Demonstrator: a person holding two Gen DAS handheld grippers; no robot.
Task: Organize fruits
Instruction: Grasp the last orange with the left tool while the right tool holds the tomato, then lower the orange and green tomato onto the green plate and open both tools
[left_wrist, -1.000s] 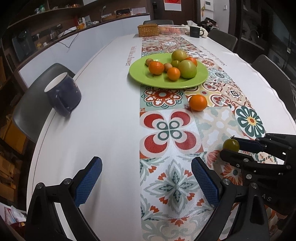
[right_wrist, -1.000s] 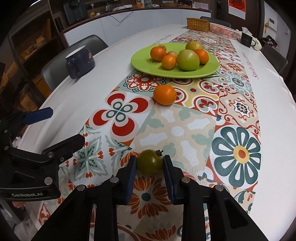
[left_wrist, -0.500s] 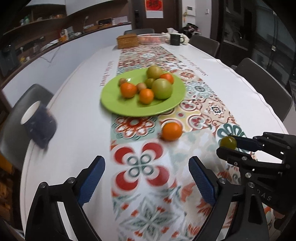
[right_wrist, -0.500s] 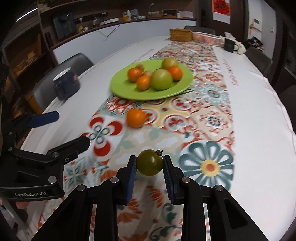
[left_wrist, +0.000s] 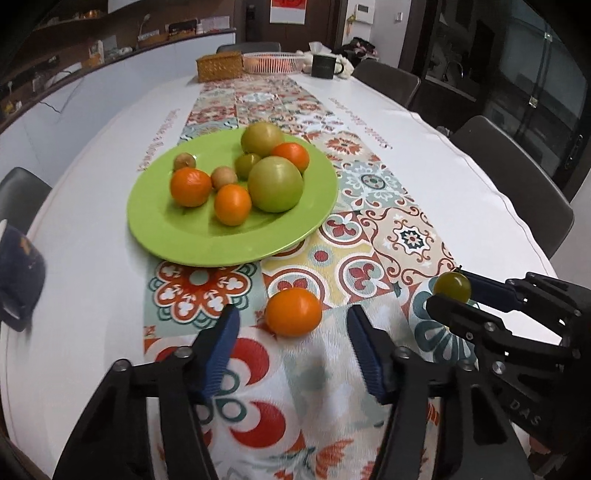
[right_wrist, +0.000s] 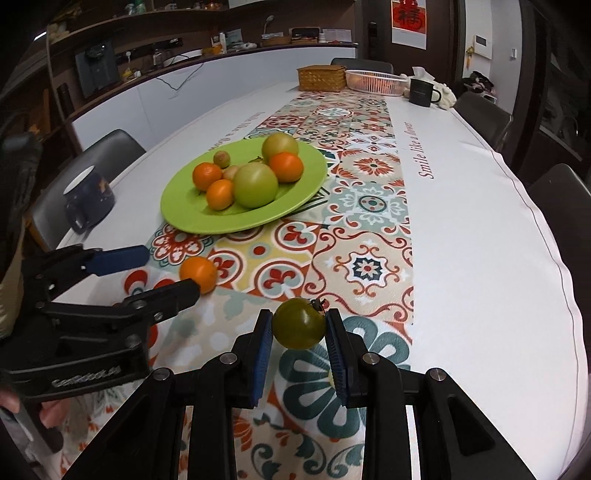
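Glossy green plate (left_wrist: 192, 243); matt printed cloth runner (left_wrist: 388, 229); woven wicker box (right_wrist: 322, 78); ribbed blue pads (right_wrist: 263, 354).

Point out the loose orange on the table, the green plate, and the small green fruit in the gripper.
loose orange (left_wrist: 293, 312), left wrist view, centre.
green plate (left_wrist: 192, 243), left wrist view, bare front rim.
small green fruit (right_wrist: 298, 324), right wrist view, centre.

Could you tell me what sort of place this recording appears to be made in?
Probably an office meeting room or break area: a long table under a patterned cloth, dark chairs along its sides, and a counter with shelves and small appliances by the wall.
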